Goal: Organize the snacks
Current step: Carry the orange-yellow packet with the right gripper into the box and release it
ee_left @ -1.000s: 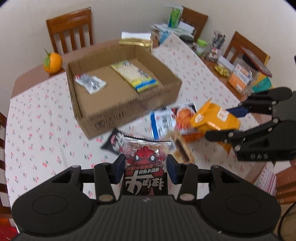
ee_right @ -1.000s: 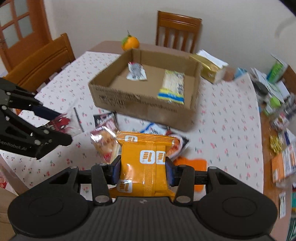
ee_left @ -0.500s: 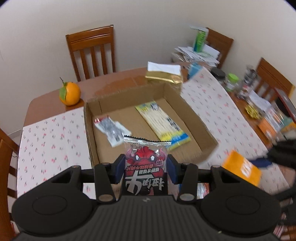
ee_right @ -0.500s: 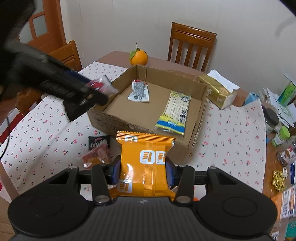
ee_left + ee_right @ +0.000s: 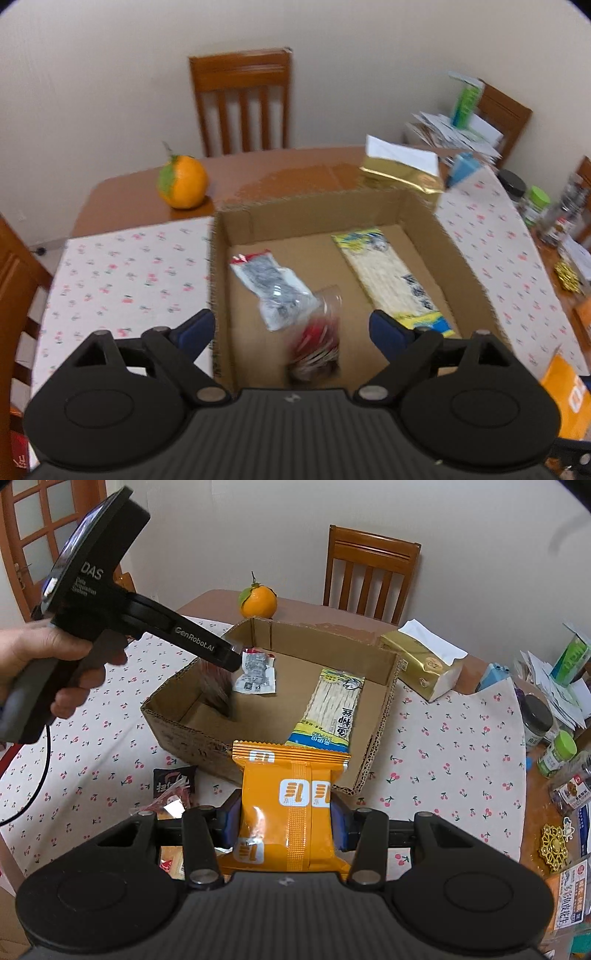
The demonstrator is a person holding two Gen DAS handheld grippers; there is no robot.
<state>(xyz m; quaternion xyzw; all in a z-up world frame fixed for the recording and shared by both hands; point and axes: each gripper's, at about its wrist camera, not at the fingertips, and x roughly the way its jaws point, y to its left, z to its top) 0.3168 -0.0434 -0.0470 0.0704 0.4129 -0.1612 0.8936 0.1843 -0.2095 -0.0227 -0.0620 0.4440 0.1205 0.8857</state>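
Left claw (image 5: pixel 291 328) hangs over the box (image 5: pixel 469 266), jaws spreading, pads clear of the blurred red pack (image 5: pixel 317 345) between them above the box floor. Beside it lie a grey pack (image 5: pixel 275 286) and a yellow pack (image 5: pixel 391 277). Right claw (image 5: pixel 286 821) pinches an orange pack (image 5: pixel 291 808) above the table (image 5: pixel 443 738), near the box's front wall.

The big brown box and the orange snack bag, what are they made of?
The box looks like plain matte cardboard: its cut rim shows wavy corrugated layers. The orange snack bag seems to be glossy plastic film, with light glinting off it and crimped, ridged seals.
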